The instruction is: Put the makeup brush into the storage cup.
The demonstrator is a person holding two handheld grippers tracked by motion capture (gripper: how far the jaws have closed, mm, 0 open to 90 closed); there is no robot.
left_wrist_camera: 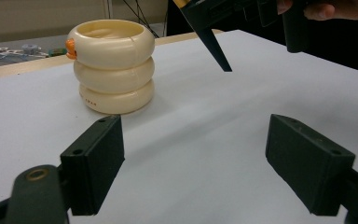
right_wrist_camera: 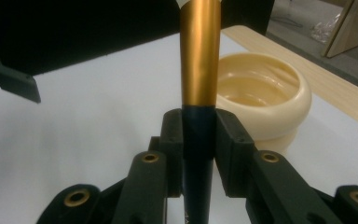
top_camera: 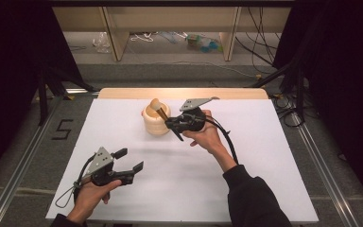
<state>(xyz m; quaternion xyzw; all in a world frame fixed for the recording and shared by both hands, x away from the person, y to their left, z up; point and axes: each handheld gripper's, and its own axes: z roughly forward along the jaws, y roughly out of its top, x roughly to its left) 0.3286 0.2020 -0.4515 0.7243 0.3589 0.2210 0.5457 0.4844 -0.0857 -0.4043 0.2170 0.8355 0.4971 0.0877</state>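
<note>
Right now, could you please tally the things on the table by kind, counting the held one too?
Cream ringed cup: 1
Brush with gold and dark handle, clamped in the right gripper: 1
Total: 2

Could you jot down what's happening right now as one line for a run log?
right gripper: shut on gold-and-dark-handled brush | brush beside cream ringed pot | left gripper: open, holding nothing | white table

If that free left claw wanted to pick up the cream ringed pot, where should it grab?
Probably around the pot from the side, jaws level in a groove between two rings: the stacked bulges would likely stop slipping. The left gripper stands open and faces it across bare table. The right gripper holds a brush above the mouth, so avoid the top.
</note>
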